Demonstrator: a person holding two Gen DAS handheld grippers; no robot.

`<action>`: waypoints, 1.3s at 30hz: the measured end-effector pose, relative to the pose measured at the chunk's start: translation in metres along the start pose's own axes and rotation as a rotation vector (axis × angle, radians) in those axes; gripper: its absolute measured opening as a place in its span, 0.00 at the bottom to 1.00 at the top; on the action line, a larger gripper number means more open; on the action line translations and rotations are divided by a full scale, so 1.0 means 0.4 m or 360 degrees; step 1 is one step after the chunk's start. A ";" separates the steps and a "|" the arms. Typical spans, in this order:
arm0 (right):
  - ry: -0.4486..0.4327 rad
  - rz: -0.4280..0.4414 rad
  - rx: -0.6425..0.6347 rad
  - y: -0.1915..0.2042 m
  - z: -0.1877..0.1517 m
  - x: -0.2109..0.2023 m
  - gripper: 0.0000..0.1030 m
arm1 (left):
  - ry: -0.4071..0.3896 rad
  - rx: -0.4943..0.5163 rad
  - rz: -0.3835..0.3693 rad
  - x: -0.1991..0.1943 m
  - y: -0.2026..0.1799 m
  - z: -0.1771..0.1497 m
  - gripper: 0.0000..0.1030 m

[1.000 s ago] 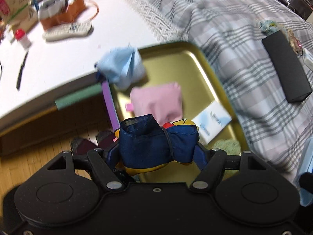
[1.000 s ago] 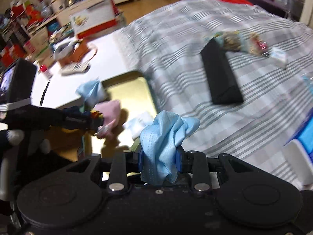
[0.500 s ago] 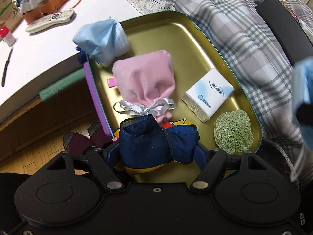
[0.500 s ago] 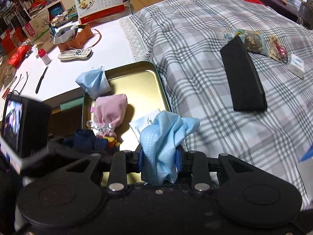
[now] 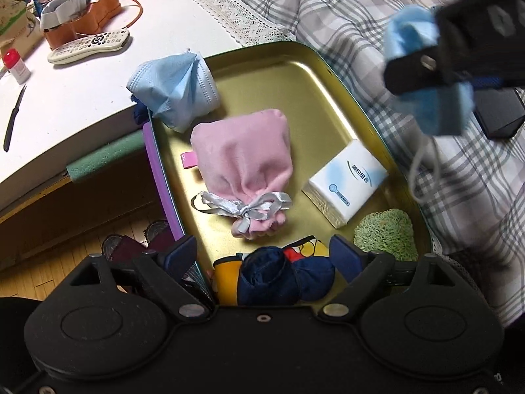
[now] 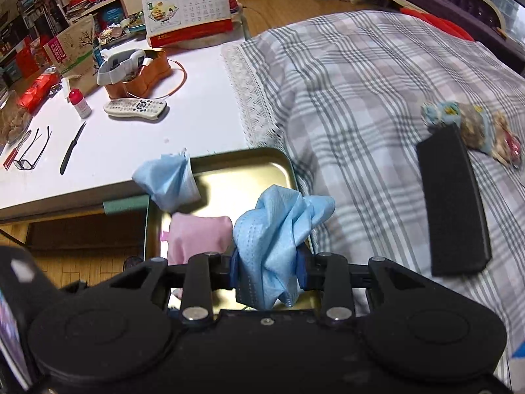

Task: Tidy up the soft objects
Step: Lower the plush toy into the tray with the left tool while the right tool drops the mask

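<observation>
Left gripper (image 5: 262,256) jaws just opened, pouch (image 5: 285,279) freed in tray (image 5: 328,75); right gripper (image 6: 267,271) clamps mask (image 6: 275,229): lower it into tray's empty far corner.

Navy pouch (image 5: 282,279) half-hidden behind the housing — right hand-held gripper (image 5: 426,65) blurred, cut by the frame edge — tissue pack (image 5: 347,180) print unreadable.

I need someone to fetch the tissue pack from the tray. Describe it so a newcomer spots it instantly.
Find the gold metal tray lying where the white table meets the plaid bedspread. Along its bedspread side, between the pink drawstring pouch and the green knitted scrubber, lies the tissue pack: the only flat white rectangle, printed in blue.
</observation>
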State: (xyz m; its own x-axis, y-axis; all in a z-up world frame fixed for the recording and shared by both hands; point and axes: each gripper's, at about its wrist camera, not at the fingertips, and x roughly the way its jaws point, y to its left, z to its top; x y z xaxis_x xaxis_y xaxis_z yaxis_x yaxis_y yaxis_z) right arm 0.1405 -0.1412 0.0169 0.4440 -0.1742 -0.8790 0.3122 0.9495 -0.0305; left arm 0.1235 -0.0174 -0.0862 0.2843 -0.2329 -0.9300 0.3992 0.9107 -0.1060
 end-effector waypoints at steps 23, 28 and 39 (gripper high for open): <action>-0.0076 -0.0018 0.0014 0.000 -0.006 -0.028 0.51 | 0.0017 -0.0037 0.0005 0.010 0.009 -0.001 0.83; -0.0055 -0.0049 0.0111 -0.042 -0.058 -0.048 0.51 | 0.0012 -0.0032 0.0021 0.011 0.006 -0.002 0.83; 0.0027 -0.0139 0.0304 -0.144 -0.181 -0.092 0.51 | 0.0004 0.0024 0.0081 0.015 -0.013 -0.008 0.83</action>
State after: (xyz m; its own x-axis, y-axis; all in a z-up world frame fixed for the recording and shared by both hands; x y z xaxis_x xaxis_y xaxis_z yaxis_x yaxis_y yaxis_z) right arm 0.0455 -0.1706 0.0165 0.3946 -0.2476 -0.8849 0.5031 0.8641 -0.0174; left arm 0.1203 -0.0226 -0.0925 0.3026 -0.1857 -0.9349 0.3976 0.9160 -0.0532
